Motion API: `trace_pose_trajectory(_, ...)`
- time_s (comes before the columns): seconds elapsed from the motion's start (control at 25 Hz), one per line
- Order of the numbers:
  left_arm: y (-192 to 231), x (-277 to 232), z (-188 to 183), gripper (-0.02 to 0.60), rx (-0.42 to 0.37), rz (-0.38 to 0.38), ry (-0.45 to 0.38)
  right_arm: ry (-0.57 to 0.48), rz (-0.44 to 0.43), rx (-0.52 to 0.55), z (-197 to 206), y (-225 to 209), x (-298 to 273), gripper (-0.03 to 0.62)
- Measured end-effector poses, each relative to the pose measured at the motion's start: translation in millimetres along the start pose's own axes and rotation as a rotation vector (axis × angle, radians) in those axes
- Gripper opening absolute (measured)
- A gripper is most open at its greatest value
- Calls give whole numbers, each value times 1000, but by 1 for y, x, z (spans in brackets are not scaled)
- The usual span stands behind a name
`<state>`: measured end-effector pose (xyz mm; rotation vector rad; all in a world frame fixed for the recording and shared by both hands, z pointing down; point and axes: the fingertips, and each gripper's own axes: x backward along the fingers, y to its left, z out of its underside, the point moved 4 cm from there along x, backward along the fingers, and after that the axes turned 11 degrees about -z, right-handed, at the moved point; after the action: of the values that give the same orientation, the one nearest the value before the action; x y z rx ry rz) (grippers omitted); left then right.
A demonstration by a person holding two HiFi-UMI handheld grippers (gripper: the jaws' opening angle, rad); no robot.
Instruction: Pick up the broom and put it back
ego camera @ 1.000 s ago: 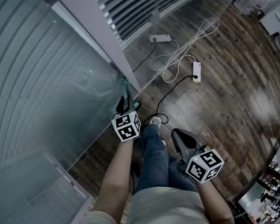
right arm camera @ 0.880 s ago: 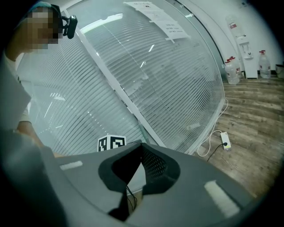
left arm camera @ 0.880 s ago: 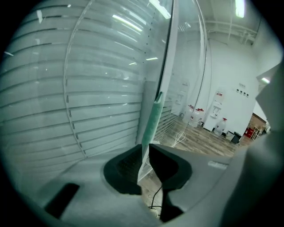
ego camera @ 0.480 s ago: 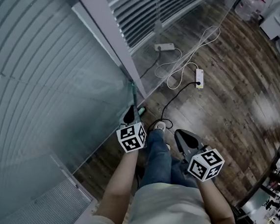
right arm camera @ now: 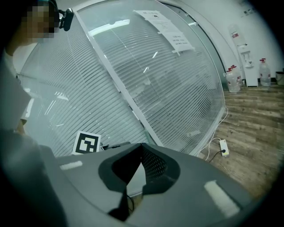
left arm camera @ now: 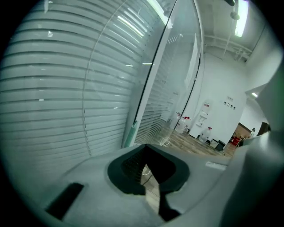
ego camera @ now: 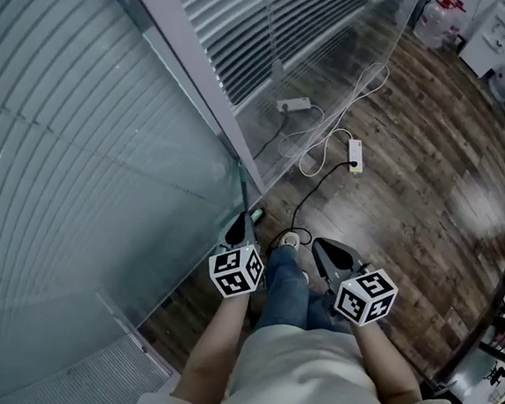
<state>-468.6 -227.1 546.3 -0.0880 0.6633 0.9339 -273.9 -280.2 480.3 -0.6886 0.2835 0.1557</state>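
- Wood floor [ego camera: 433, 170] runs beside a glass wall [ego camera: 77, 180] with blinds behind it; cables [ego camera: 324, 150] and a power strip [ego camera: 355, 153] lie ahead.
- Broom [ego camera: 242, 187]: seemingly the thin green stick standing against the wall's post [ego camera: 201, 85], just ahead of the left gripper [ego camera: 236, 229]. Its head cannot be made out.
- Left gripper: jaws pressed together with nothing between them, clear of the stick.
- Right gripper [ego camera: 323, 248]: jaws likewise together and empty, beside the person's leg [ego camera: 284, 289].
- Handling, as judged: a light, stiff, smooth handle that would likely slide along the glass or tip if nudged. It is best taken mid-handle, with the jaws set across it.
- Room: the wall crowds the left side and open floor lies to the right. The cables could snag anything swept low.
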Motion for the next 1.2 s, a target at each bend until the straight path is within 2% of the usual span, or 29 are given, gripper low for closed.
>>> trace_pose_trajectory(0.28,-22,46,-10,0,-60,70,5,-4,9,30,-3,16,16,6)
trace_pose_trajectory(0.56,-47,90,-5,0,-119,140,26,6,-44,83,-3,43,30,6)
trace_pose_trajectory(0.76,-63,107,-9,0,-170,192,20,-4,-49,101,-8,49,40,6)
trace_pose_trajectory(1.2,-89,129,-12,0,-217,283,17,-39,-4,174,-19,47,64,6)
